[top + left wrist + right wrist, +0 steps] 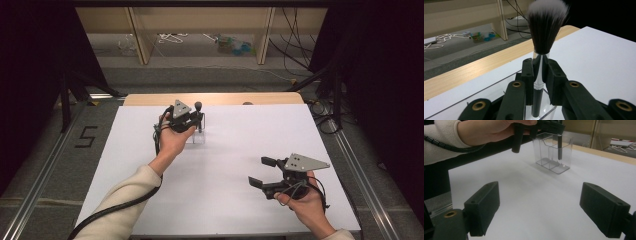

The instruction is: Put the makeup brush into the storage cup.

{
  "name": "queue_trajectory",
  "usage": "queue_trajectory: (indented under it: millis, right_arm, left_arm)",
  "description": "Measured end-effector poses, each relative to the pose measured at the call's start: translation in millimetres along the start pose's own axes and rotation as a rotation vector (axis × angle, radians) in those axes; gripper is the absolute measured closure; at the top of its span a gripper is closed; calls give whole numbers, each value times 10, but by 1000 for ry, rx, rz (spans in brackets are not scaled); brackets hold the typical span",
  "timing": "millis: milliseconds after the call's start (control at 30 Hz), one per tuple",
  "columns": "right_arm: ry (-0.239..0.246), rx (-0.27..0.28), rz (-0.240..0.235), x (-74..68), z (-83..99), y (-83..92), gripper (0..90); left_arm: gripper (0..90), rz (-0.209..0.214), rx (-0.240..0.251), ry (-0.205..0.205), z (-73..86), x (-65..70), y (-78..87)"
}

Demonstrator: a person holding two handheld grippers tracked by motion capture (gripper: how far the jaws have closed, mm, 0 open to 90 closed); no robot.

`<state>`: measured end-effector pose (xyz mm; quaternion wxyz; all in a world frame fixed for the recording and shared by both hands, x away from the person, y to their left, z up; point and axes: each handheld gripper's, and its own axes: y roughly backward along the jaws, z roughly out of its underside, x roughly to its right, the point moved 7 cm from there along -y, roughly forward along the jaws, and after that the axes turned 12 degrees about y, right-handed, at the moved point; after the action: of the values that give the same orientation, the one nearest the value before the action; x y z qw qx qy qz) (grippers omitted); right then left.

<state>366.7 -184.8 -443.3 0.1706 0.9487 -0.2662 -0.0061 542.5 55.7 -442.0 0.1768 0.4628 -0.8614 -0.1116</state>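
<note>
High view puts your right hand (305, 200) nearest you, at the lower right of the white table sheet (225, 190), which looks smooth and matte like paper or thin board. Your right gripper (264, 171) is a black, blocky tool with a flat grey three-cornered plate on top; its two jaws stand wide apart with nothing between them, and in the right gripper view the pads are chunky rectangular blocks with a dull, slightly rough finish. Farther up the sheet, left of centre, your left hand (172, 140) in a cream knitted sleeve (125, 205) carries the left gripper (199, 119), a ribbed black cable trailing back along your arm. Its jaws are pinched closed on the makeup brush (541, 50), clamping the shiny silver ferrule just above the glossy black handle. The brush stands upright, its round dome of soft bristles dark at the base and white at the tips. Its handle reaches down inside the clear holder (552, 153), a transparent hard-plastic box with thin square walls and a divider making compartments; the handle hangs in the compartment at the right of the right gripper view, its end just above the floor as far as you can tell. Beyond the sheet a strip of pale wood-grain tabletop (215, 98) shows, then grey floor with loose cables. A black "5" (86, 136) is marked on the floor to the left.
</note>
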Motion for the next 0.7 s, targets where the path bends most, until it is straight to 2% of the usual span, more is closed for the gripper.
queue_trajectory:
  millis: [700]
  right_arm:
    - [0,-2,-3,-2,3,-3,171]
  left_arm:
    - [776,1,-1,15,55,-7,-34]
